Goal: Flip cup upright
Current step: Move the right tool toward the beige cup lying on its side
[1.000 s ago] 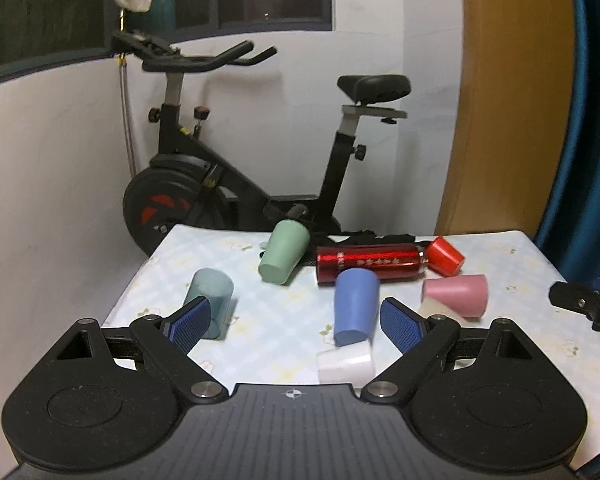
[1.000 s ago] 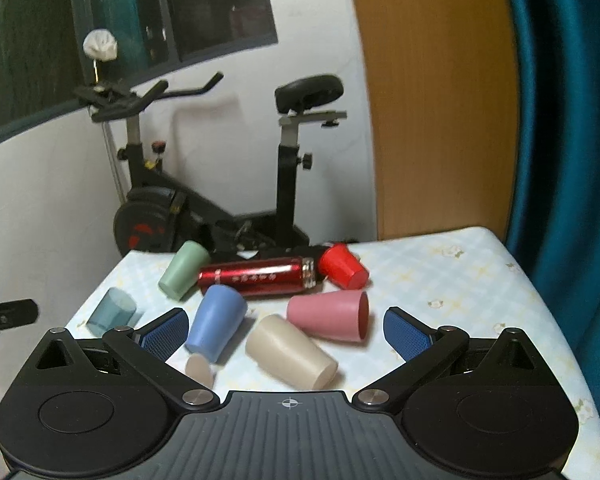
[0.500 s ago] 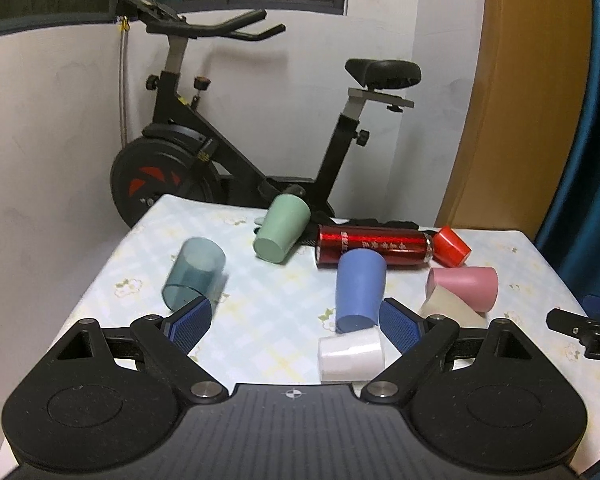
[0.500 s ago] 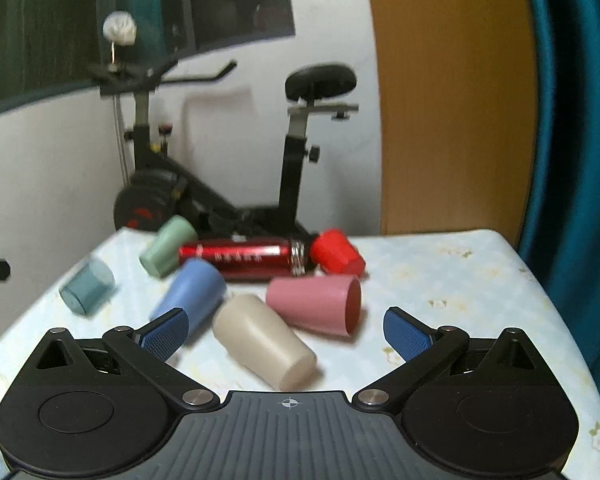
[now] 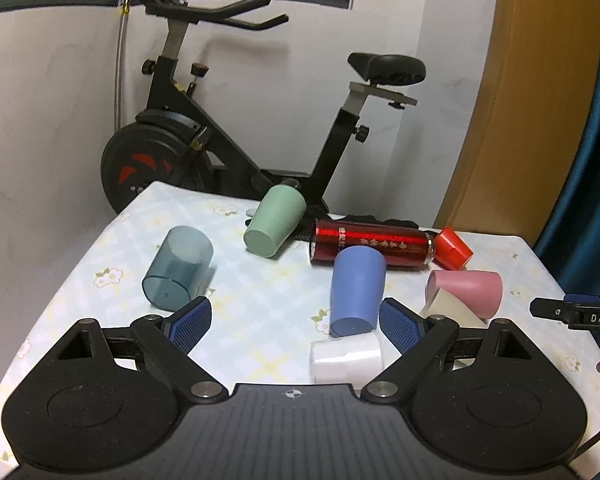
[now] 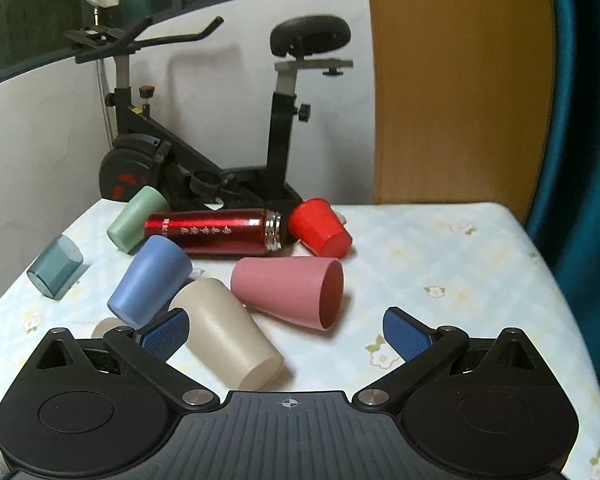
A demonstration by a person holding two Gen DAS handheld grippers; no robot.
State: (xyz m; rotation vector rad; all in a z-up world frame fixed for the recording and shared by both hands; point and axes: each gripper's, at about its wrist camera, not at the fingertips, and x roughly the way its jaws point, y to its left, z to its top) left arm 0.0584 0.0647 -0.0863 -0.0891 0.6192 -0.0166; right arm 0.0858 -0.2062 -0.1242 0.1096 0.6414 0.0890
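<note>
Several cups lie on their sides on the table [image 5: 260, 304]: a clear teal cup [image 5: 178, 270], a green cup [image 5: 274, 220], a blue cup [image 5: 356, 292], a white cup [image 5: 346, 358], a pink cup [image 6: 288, 294], a beige cup [image 6: 230, 332] and a red cup [image 6: 320, 228]. My left gripper [image 5: 296, 324] is open and empty, above the near table edge, with the blue and white cups just ahead. My right gripper [image 6: 286, 336] is open and empty, with the beige and pink cups between and ahead of its fingers.
A red metal flask [image 6: 216, 234] lies on its side among the cups. An exercise bike [image 5: 228, 140] stands behind the table against the white wall. A wooden panel [image 6: 460, 80] and a blue curtain [image 6: 580, 120] are at the right.
Both grippers have moved forward and lower toward the cups, which look larger now. The jaws stay open. No cup has moved.
</note>
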